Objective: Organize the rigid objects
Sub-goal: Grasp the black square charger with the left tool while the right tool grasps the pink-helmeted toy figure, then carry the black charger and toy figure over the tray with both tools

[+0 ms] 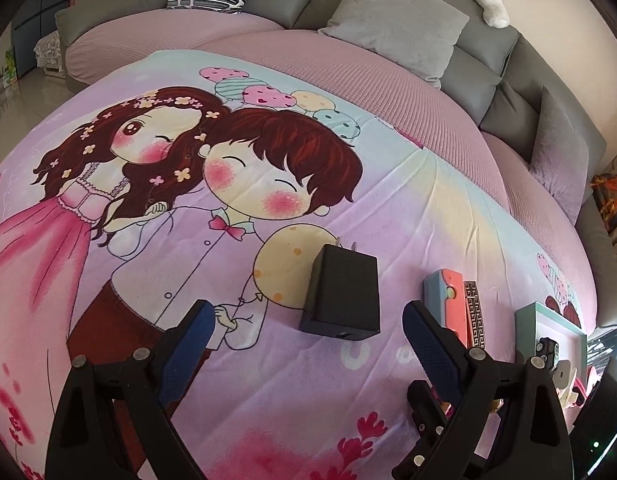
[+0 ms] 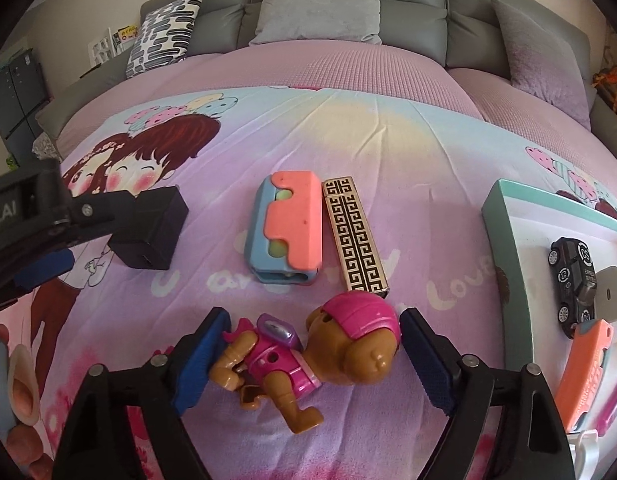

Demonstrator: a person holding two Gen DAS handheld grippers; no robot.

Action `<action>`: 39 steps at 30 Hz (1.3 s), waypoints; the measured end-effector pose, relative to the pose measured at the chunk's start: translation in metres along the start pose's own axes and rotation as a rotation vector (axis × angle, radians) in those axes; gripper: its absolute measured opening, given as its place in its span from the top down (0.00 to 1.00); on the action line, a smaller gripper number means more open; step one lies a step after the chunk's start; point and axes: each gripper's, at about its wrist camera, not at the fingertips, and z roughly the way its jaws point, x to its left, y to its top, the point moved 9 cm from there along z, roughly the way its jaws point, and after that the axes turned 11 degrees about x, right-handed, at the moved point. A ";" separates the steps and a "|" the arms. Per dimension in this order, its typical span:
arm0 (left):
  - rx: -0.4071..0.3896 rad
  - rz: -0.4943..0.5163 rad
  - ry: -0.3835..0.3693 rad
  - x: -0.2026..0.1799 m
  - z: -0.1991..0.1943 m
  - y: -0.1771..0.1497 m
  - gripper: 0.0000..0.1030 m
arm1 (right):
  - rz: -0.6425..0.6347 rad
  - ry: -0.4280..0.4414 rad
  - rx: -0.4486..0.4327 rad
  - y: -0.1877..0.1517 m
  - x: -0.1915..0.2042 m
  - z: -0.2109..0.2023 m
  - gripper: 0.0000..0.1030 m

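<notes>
The left claw (image 1: 308, 320) is spread near a black charger (image 1: 342, 294); its body reads "ot.AI". The right claw (image 2: 314, 344) is spread around a toy pup (image 2: 308, 356) on the bedsheet (image 2: 388, 140), not pinching.

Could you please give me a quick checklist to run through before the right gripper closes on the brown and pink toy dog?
1. Brown and pink plastic toy dog lies between the right gripper fingers: ok.
2. Pads pressing on the dog: not ok; the right-hand gap shows, the left cannot be told.
3. Teal-rimmed white tray has bare space: ok.
4. Gold and black patterned box clear of the fingers: ok.
5. Left gripper open, black charger block unheld: ok.
</notes>
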 end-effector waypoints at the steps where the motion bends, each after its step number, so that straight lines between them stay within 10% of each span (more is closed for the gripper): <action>1: -0.002 0.005 -0.001 -0.002 0.002 0.001 0.08 | 0.001 -0.002 0.000 0.000 -0.001 0.000 0.19; 15: -0.014 0.036 -0.023 -0.016 0.027 0.005 0.14 | 0.029 -0.001 0.021 -0.003 -0.011 -0.001 0.20; 23: -0.017 0.048 -0.007 -0.017 0.030 0.006 0.55 | 0.073 0.005 0.022 -0.003 -0.021 -0.004 0.20; 39: -0.104 0.076 -0.062 -0.026 -0.018 0.004 0.58 | 0.107 0.053 -0.095 0.008 -0.030 -0.042 0.20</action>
